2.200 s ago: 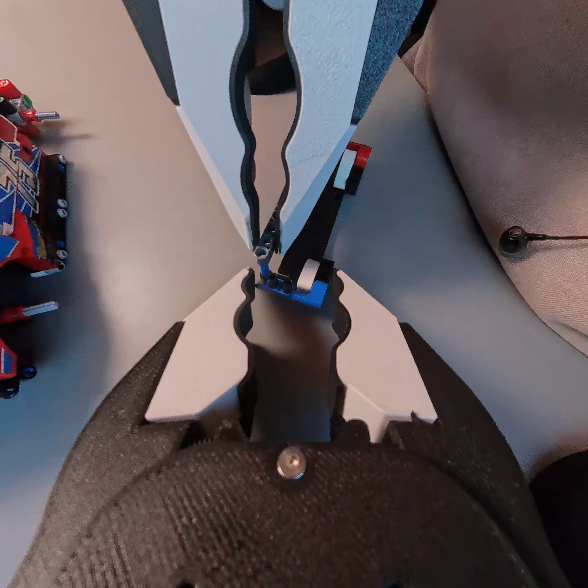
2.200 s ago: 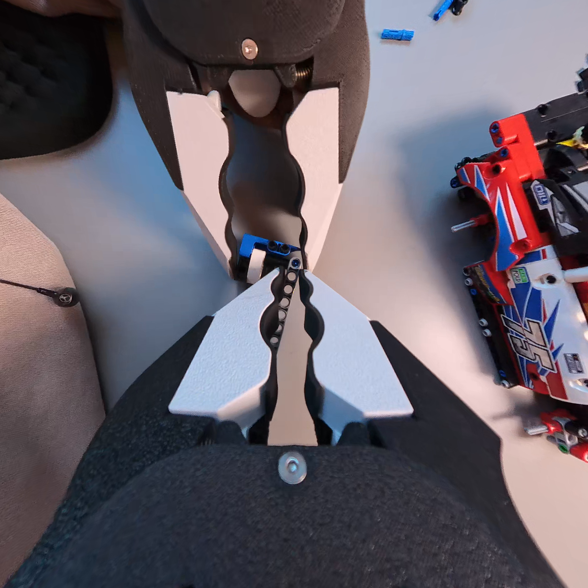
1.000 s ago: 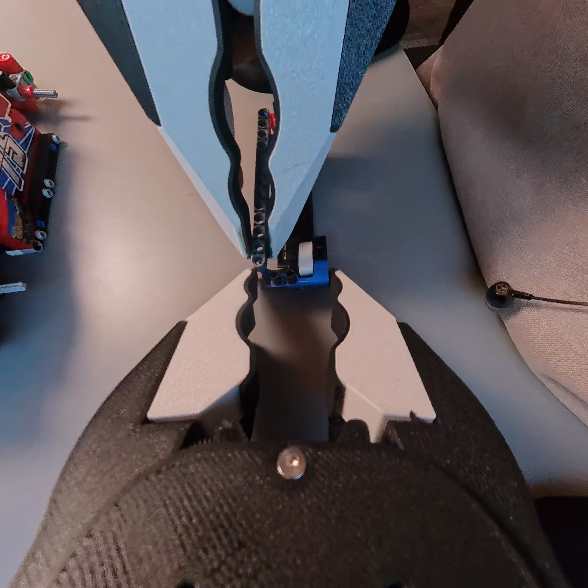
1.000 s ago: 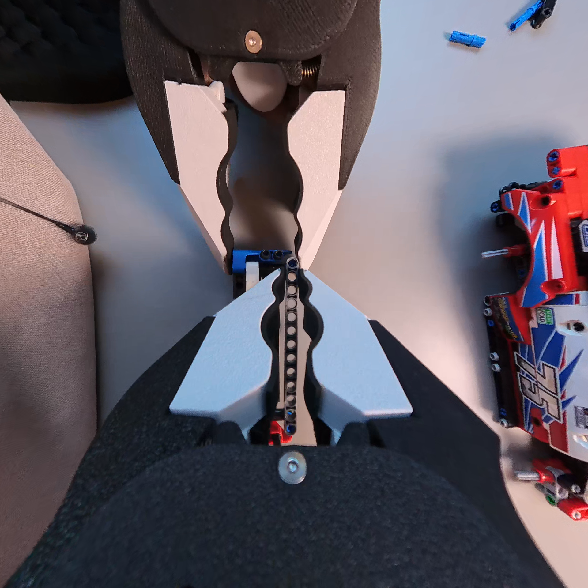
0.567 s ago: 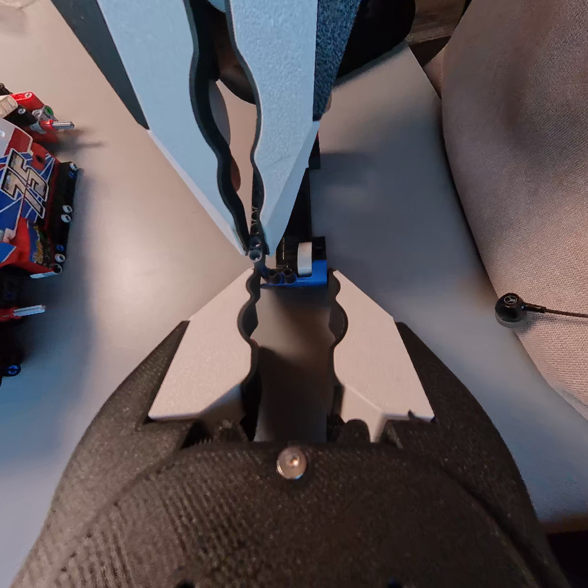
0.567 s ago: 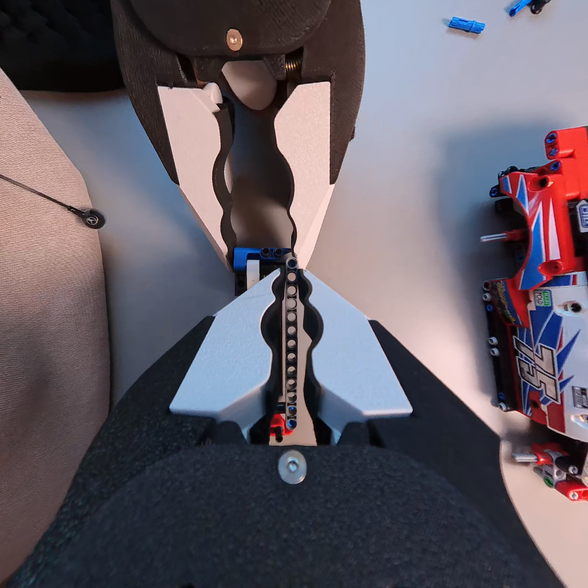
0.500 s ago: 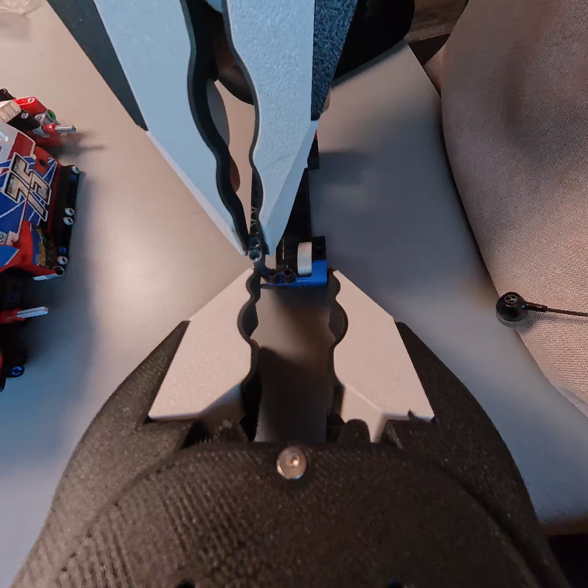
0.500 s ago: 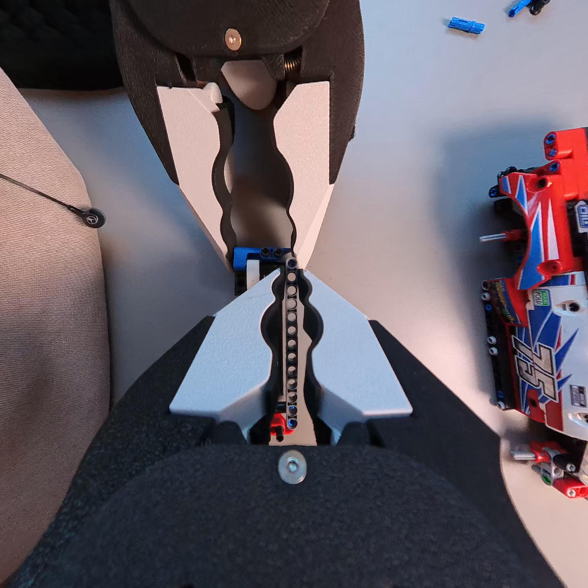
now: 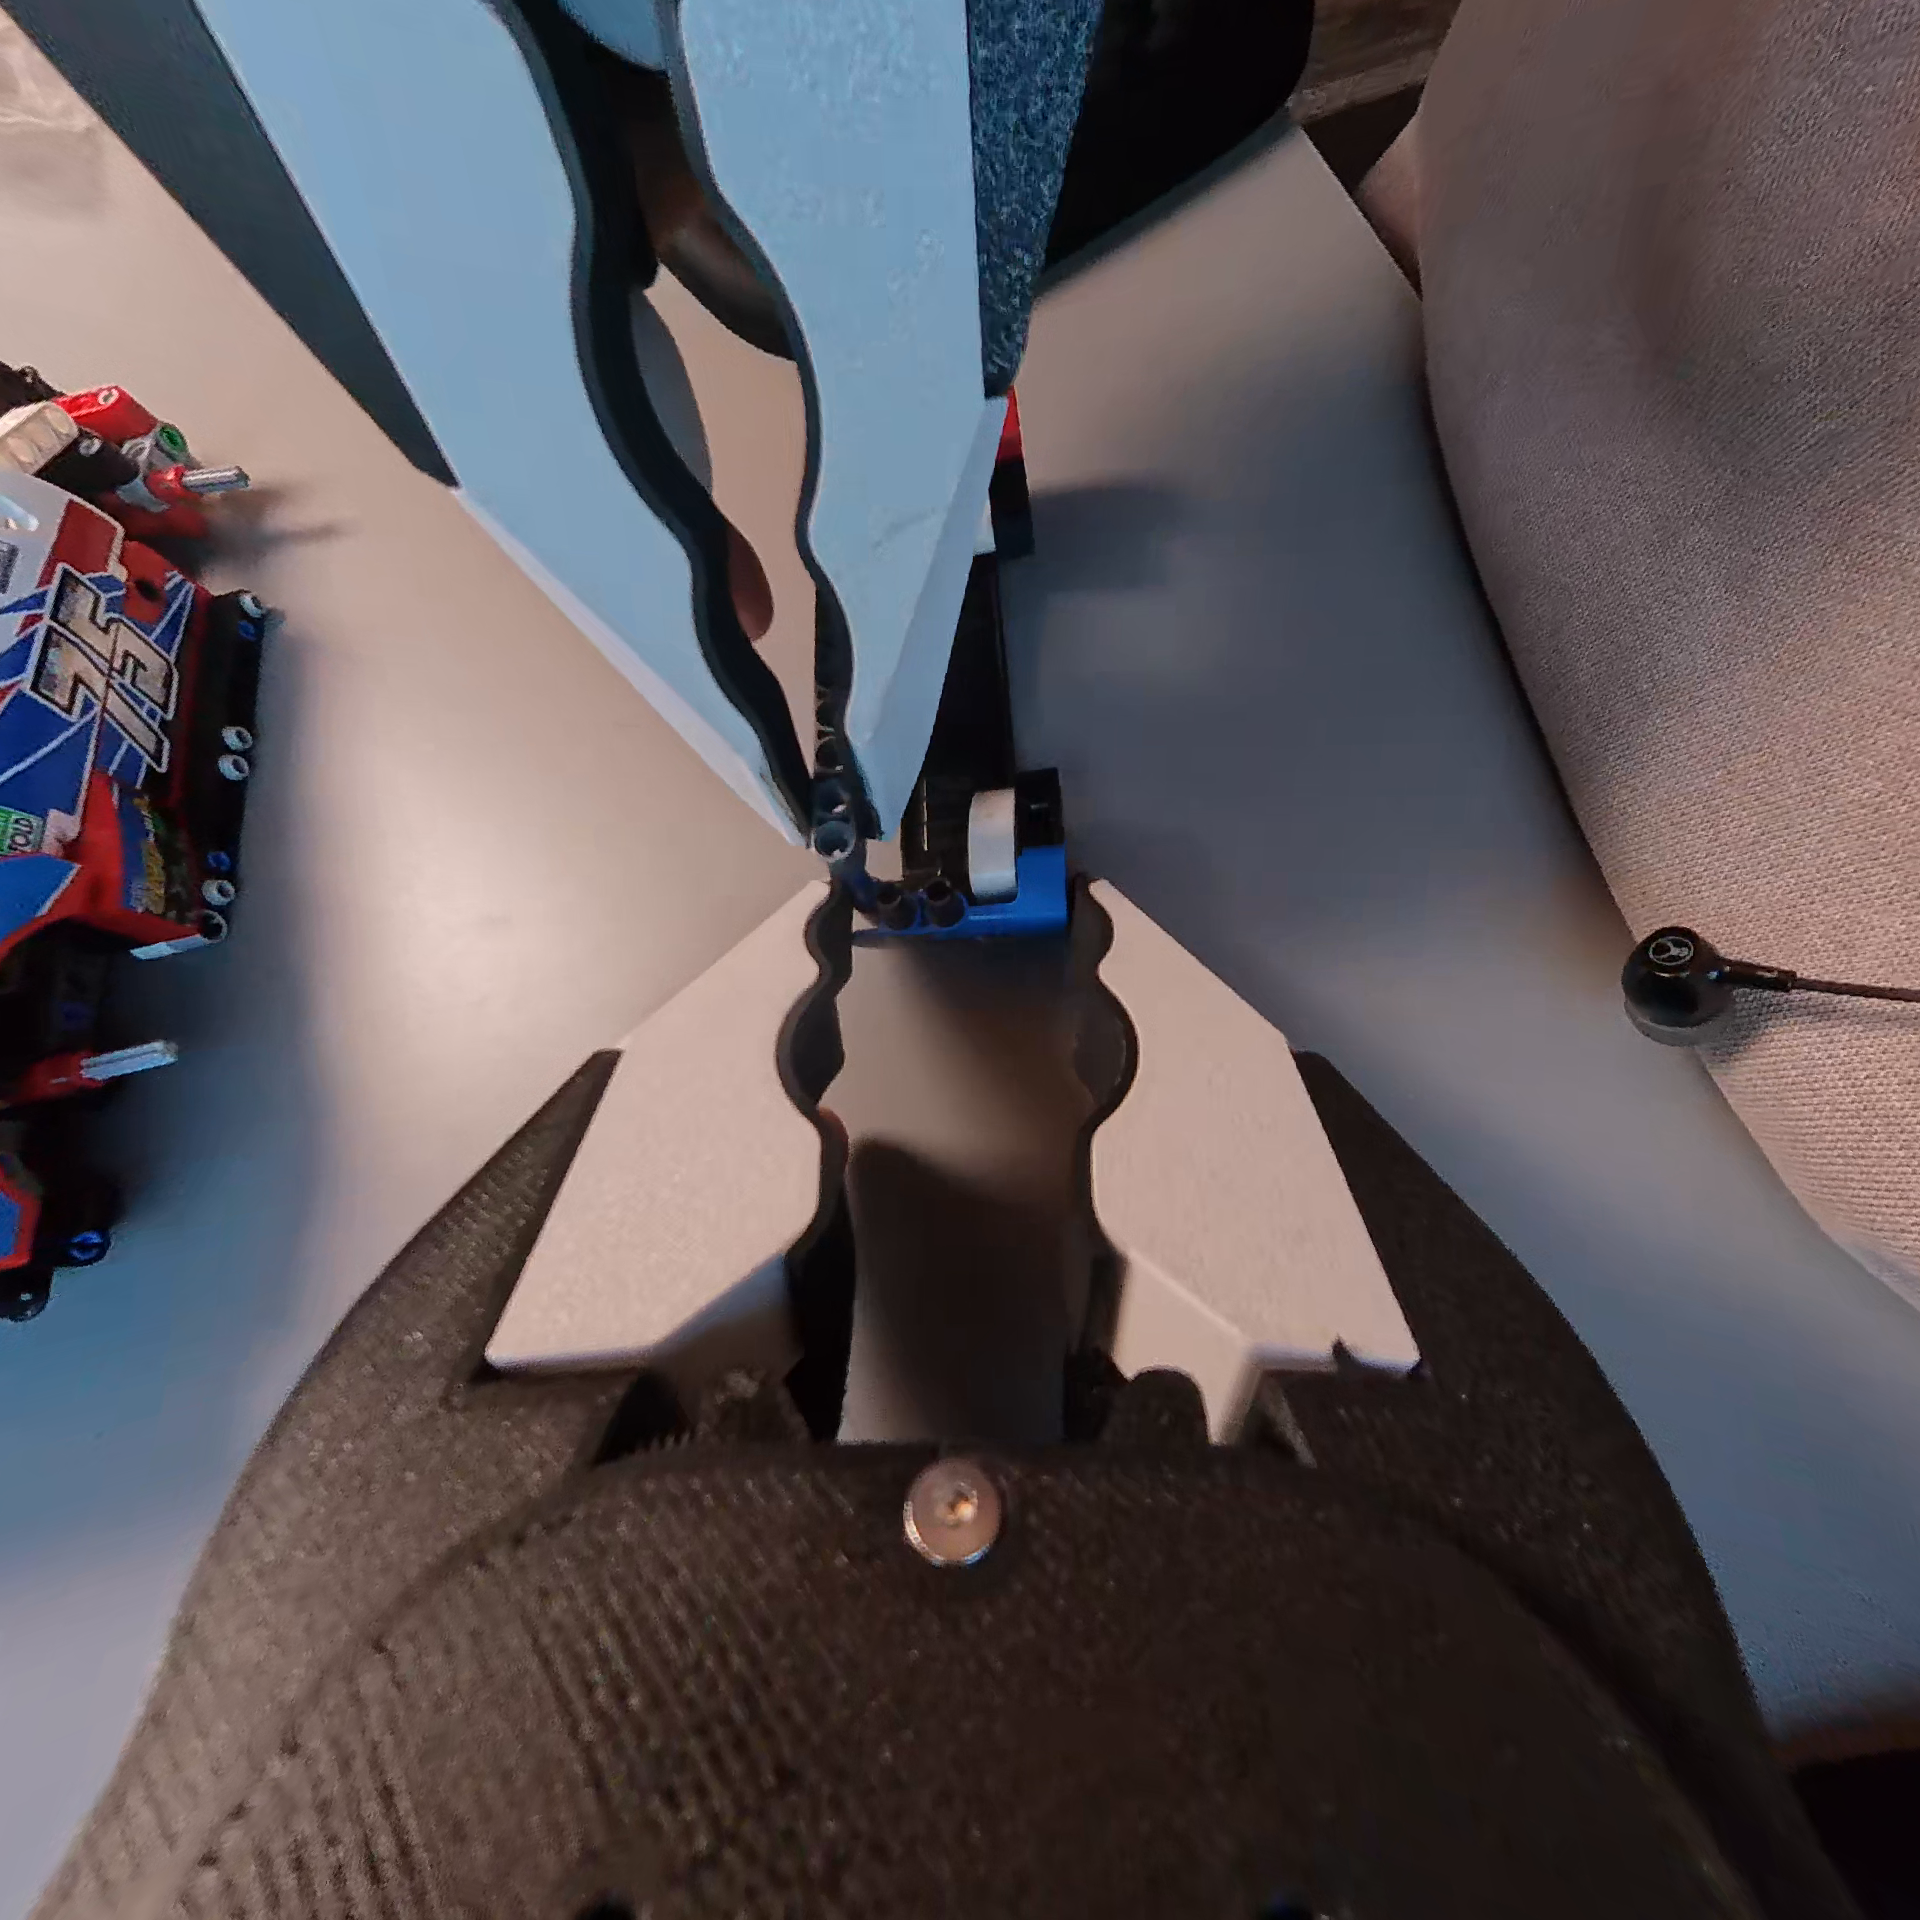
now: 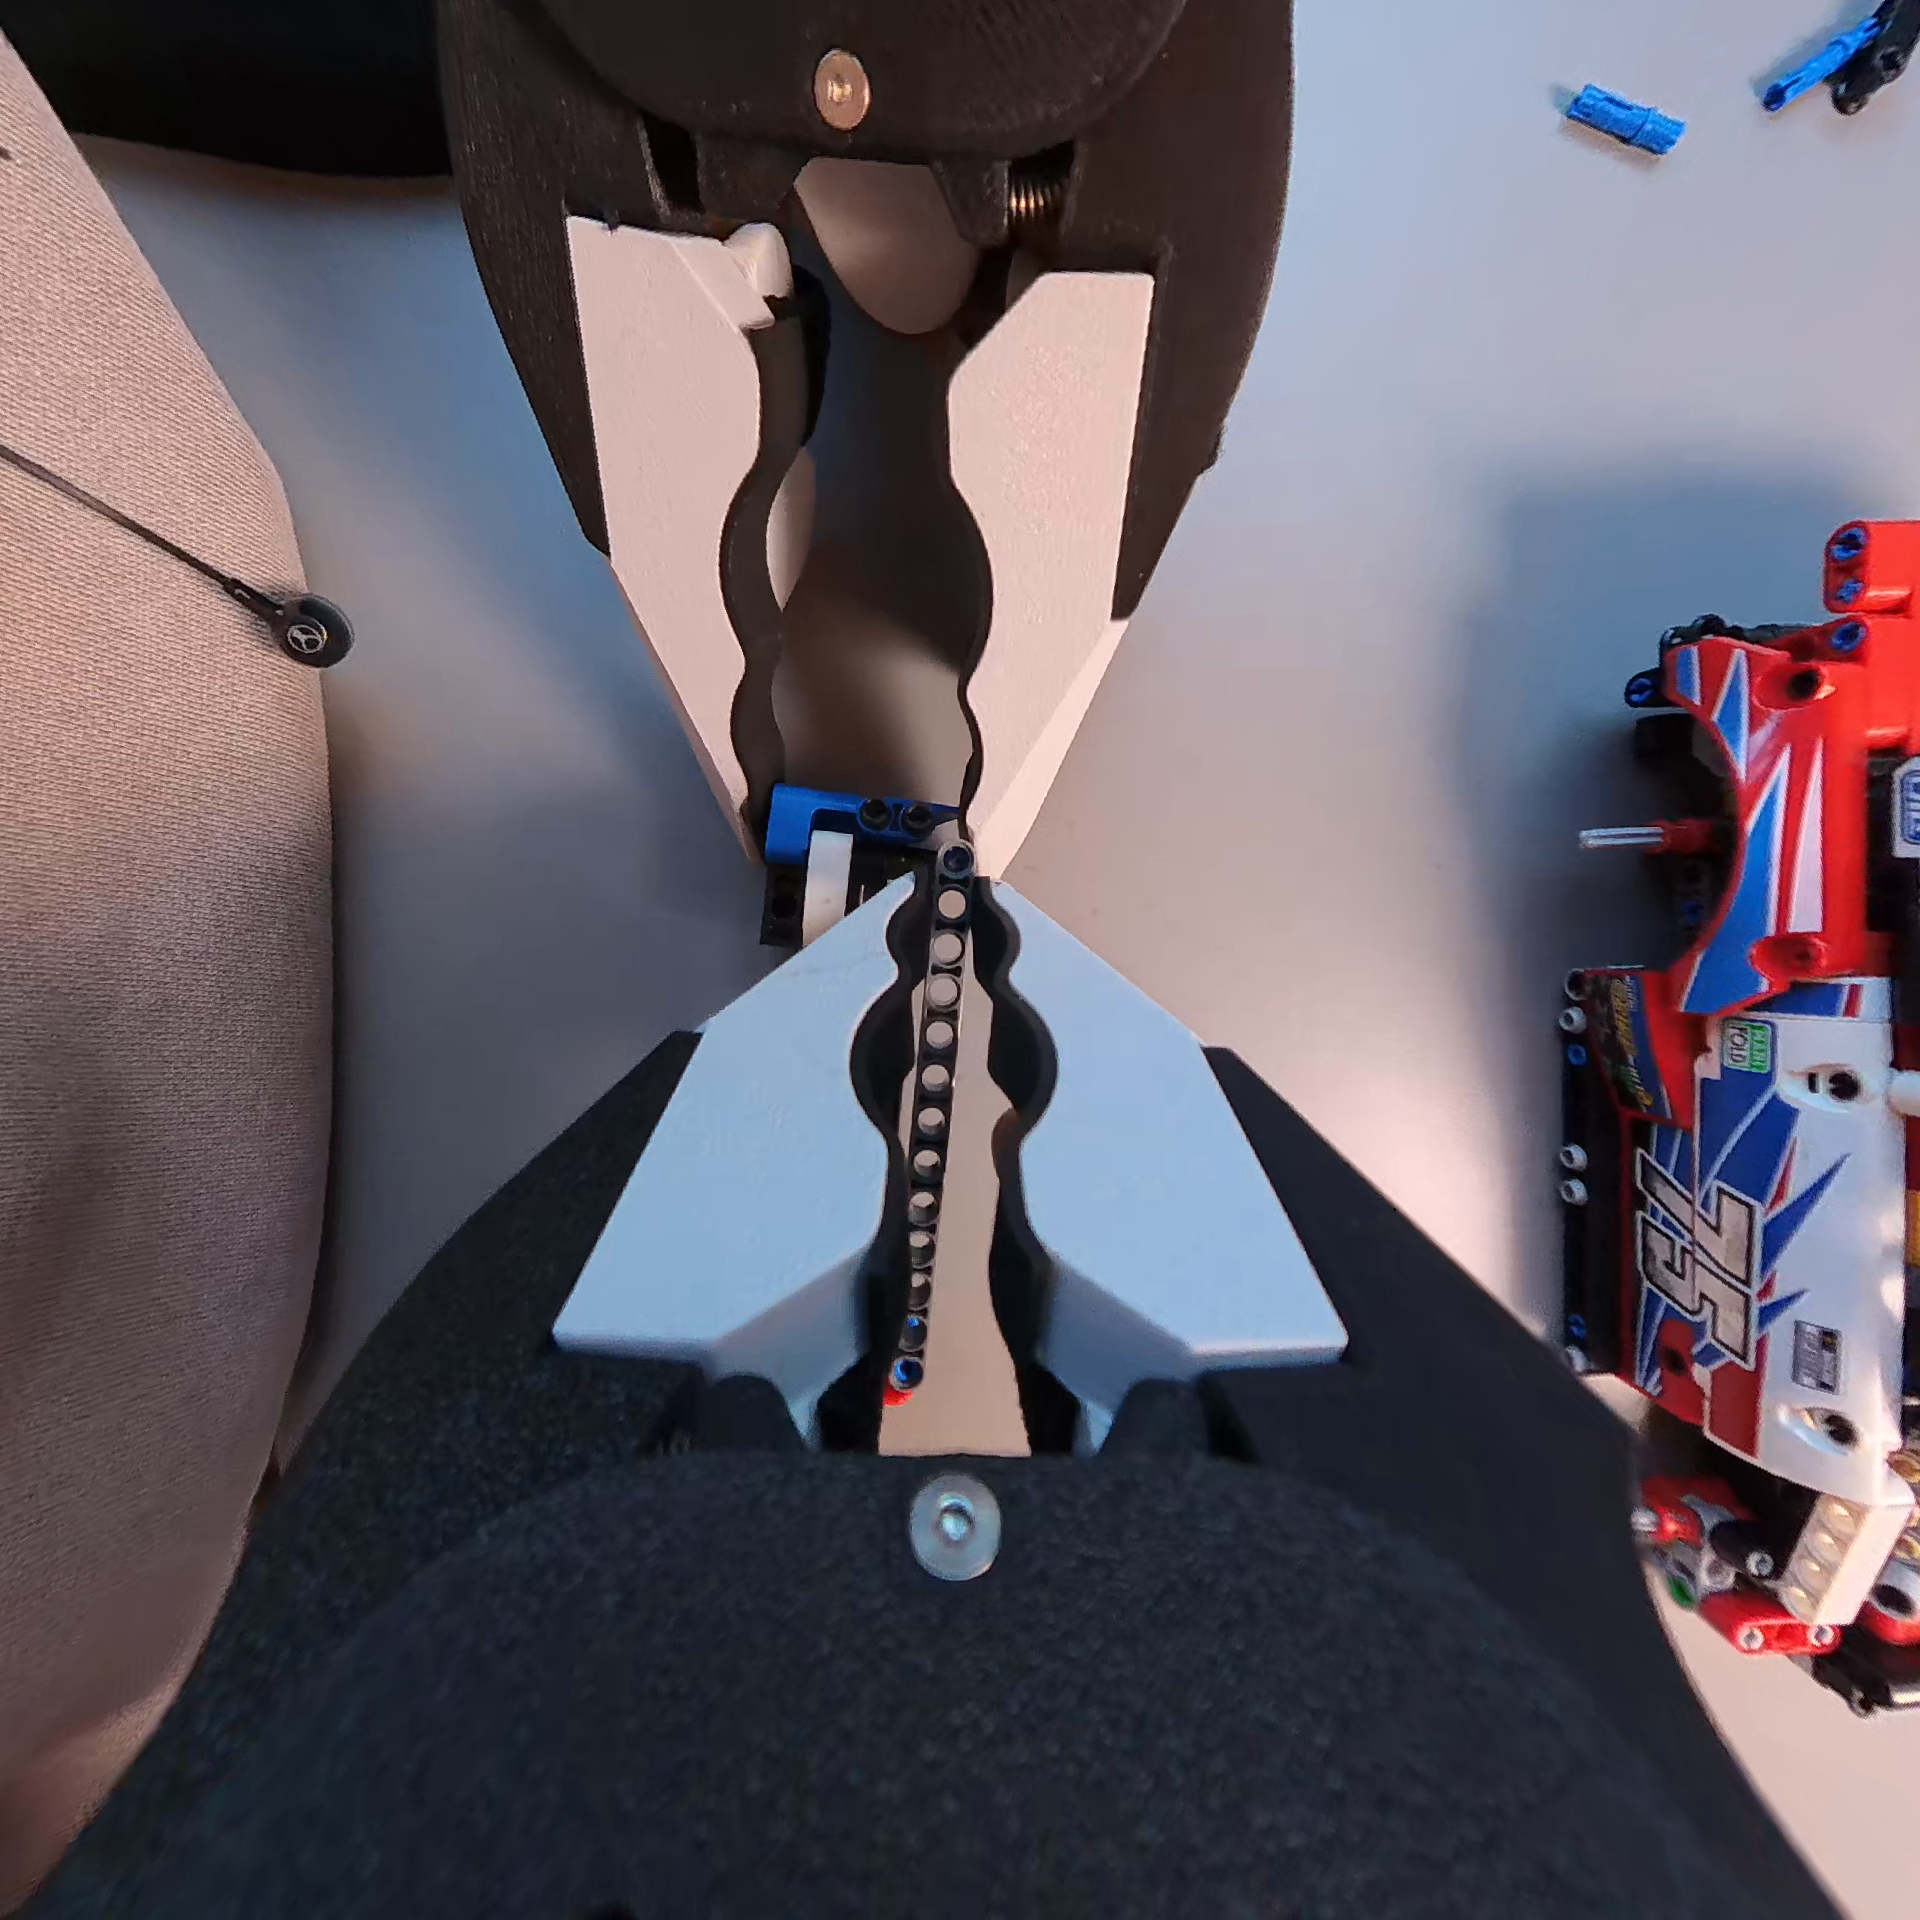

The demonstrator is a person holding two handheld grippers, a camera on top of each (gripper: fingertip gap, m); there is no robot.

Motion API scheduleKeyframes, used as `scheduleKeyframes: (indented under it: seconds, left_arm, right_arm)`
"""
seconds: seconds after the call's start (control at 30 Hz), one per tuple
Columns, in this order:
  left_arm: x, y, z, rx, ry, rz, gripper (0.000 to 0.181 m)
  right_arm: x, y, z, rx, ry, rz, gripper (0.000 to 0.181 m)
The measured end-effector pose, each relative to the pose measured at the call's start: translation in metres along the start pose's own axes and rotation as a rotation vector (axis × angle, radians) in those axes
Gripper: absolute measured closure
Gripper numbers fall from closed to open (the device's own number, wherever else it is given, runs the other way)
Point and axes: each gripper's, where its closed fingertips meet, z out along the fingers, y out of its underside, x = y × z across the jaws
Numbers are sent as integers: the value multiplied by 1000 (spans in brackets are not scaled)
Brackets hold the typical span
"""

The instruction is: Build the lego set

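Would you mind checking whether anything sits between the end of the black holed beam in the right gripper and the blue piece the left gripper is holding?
Nothing visible does. The black beam, clamped in the right gripper, ends right at the blue piece held by the left gripper. The loose blue pin and the red car body lie well aside.

The two grippers meet tip to tip over the table (image 10: 1351, 520), the car model (image 10: 1766, 1091) lying to their side.

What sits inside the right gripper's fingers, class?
A long black holed beam runs between the right gripper fingers, its tip meeting the blue-and-white assembly. A red piece at its base is mostly hidden.
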Motion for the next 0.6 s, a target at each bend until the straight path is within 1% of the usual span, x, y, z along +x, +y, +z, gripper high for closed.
scheduleKeyframes:
  seconds: [0.13, 0.3, 0.37, 0.43, 0.6]
  left_arm:
    - [1, 1, 1, -4, 31, -46, 140]
    - [1, 1, 1, -9, 33, -75, 139]
    - [-1, 3, 2, -18, 25, -94, 134]
    - [-2, 3, 1, -19, 7, -104, 131]
    - [2, 2, 2, -18, 25, -84, 140]
  right_arm:
    - [0, 1, 2, -12, -20, -7, 177]
    - [0, 0, 2, -3, -67, 35, 177]
    - [-2, -1, 0, 4, -106, 58, 177]
    - [-1, 0, 2, 4, -105, 78, 177]
    - [0, 0, 2, 12, -103, 85, 177]
